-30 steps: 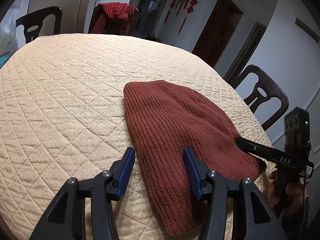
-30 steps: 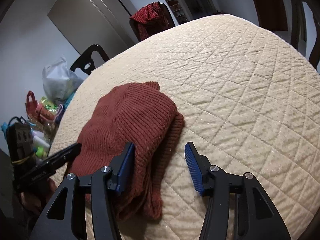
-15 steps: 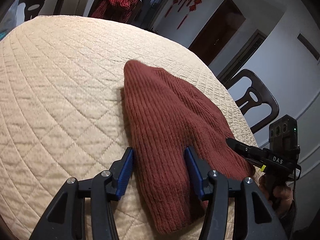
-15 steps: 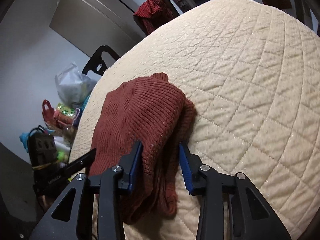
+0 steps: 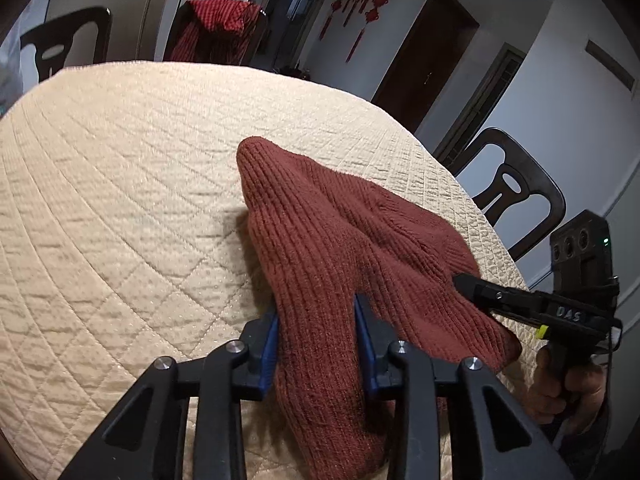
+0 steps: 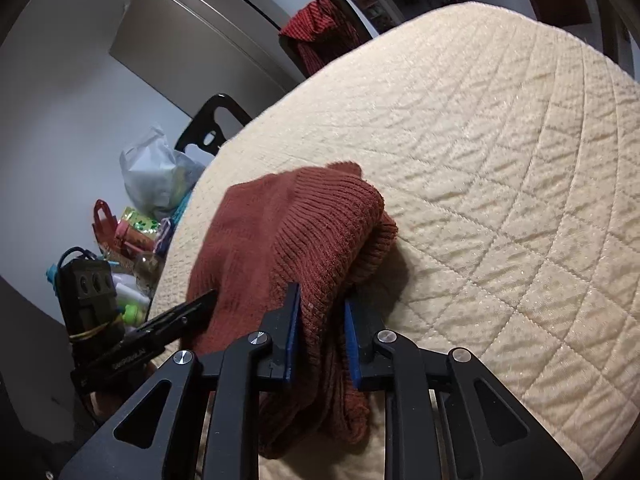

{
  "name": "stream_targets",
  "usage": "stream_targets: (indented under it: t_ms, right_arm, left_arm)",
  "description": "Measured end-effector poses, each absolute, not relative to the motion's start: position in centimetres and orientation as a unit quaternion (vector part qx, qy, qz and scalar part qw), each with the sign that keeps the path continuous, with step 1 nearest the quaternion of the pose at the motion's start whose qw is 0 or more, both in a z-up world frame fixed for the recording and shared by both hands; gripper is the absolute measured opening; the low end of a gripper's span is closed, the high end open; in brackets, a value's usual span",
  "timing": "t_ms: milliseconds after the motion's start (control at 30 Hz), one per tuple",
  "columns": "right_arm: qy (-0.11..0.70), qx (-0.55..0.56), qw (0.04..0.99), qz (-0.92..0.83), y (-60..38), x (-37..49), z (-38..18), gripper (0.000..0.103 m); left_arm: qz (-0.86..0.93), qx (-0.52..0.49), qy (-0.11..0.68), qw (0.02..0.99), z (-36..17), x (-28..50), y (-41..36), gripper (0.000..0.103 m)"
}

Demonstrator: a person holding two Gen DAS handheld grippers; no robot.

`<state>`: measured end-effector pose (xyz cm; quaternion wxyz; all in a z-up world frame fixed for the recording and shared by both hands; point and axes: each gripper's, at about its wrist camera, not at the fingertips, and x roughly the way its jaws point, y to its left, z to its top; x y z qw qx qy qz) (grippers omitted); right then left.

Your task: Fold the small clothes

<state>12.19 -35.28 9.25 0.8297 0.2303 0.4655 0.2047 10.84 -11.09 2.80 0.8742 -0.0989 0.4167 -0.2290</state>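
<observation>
A rust-red ribbed knit hat (image 5: 340, 240) lies on the beige quilted table cover (image 5: 120, 184) near its front edge. My left gripper (image 5: 316, 332) is shut on the hat's near edge, which bunches up between the blue pads. My right gripper (image 6: 320, 320) is shut on the hat (image 6: 288, 232) at its other near corner, with fabric hanging below the jaws. The right gripper also shows in the left wrist view (image 5: 464, 280), touching the hat's right side. The left gripper's tip shows in the right wrist view (image 6: 208, 298).
Dark wooden chairs (image 5: 508, 196) stand around the round table; one at the back (image 5: 216, 28) carries a red checked cloth. A white plastic bag (image 6: 156, 172) and colourful clutter (image 6: 128, 236) sit beyond the table's left edge. Dark doors (image 5: 424, 60) stand behind.
Both grippers have closed from open onto the near edge of the hat. The hat's edge has lifted and bunched between the pads.
</observation>
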Motion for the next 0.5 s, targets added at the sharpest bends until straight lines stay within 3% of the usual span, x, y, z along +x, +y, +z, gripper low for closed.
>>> stream_targets:
  t_ms: [500]
  right_arm:
    - [0.421,0.191,0.855,0.235,-31.9,11.3,13.6,0.019]
  left_arm:
    - [-0.225,-0.067,0.353,0.906,7.4,9.0,-9.4,0.034]
